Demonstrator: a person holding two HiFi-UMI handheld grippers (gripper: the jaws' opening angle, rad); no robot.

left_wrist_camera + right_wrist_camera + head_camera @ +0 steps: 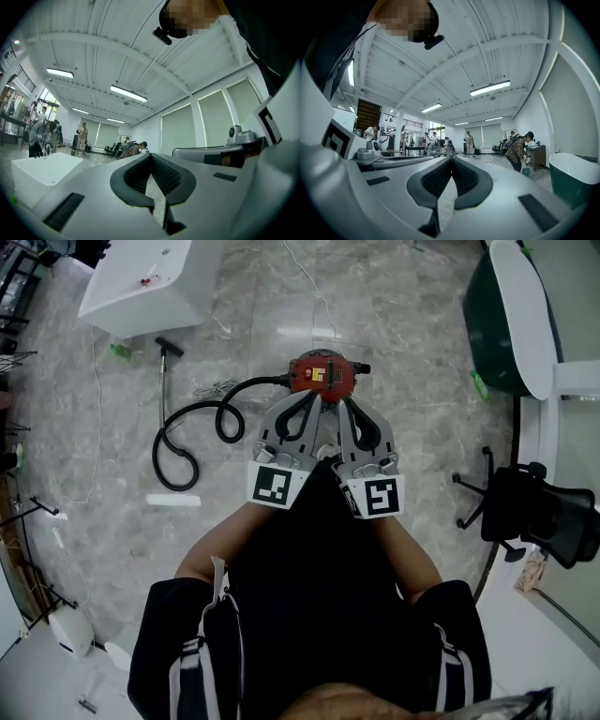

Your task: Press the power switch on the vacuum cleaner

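The red vacuum cleaner (319, 374) lies on the marble floor ahead of me, its black hose (187, 432) looping off to the left. I hold both grippers side by side at chest height, far above the floor, with their tips pointing toward the vacuum. My left gripper (313, 399) is shut with nothing between its jaws, and so is my right gripper (343, 403). In the left gripper view the left gripper (150, 155) points level into the room, and in the right gripper view the right gripper (451, 157) does the same. Neither gripper view shows the vacuum.
A white box-shaped unit (150, 282) stands at the far left and a dark green bathtub (511, 320) at the far right. A black office chair (544, 512) is to my right. Thin white cables (319, 296) trail over the floor. Several people (518, 150) stand far off.
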